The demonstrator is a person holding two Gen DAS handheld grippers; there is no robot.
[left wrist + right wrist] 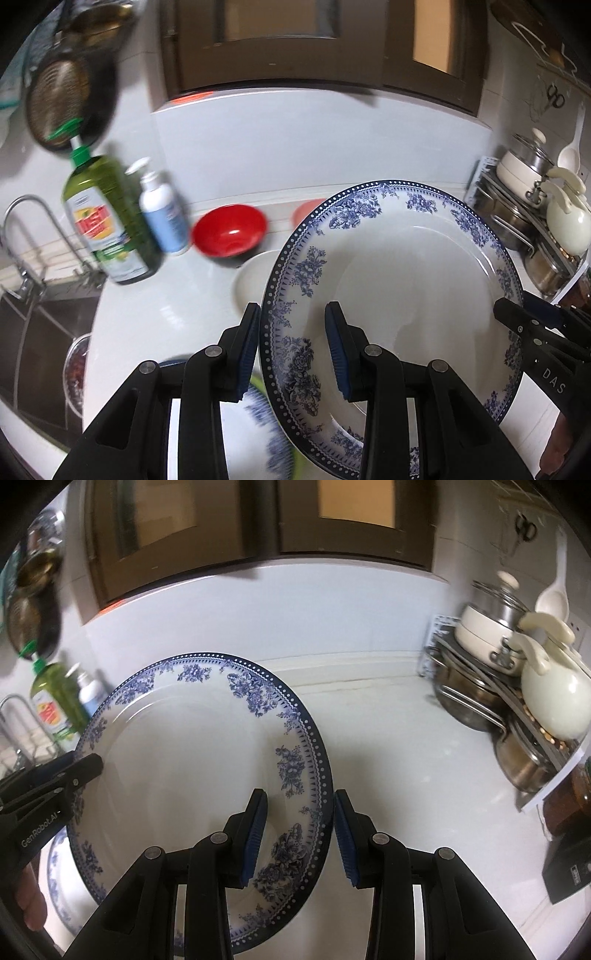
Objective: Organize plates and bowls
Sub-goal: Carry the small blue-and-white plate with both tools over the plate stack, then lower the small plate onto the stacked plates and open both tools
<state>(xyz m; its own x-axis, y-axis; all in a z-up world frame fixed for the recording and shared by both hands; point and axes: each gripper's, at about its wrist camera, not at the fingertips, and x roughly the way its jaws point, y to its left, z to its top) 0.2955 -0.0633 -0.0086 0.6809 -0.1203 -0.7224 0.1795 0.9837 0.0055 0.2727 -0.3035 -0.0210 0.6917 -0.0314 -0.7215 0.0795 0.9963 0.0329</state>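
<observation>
A large white plate with a blue floral rim (399, 280) is held tilted above the white counter, and it also shows in the right wrist view (192, 753). My left gripper (293, 347) straddles its left rim, fingers on either side. My right gripper (301, 836) straddles its right rim the same way. Both pairs of jaws stand a little apart around the rim. A red bowl (229, 229), a pink bowl (306, 214) and a white dish (253, 280) sit behind the plate. Another blue-patterned plate (59, 890) lies underneath.
A green dish-soap bottle (107, 221) and a white pump bottle (164, 214) stand by the sink (33, 332) and tap (26, 236) at left. A rack of pots (480, 701) and a cream kettle (554, 701) fill the right corner. A black box (569, 871) sits at far right.
</observation>
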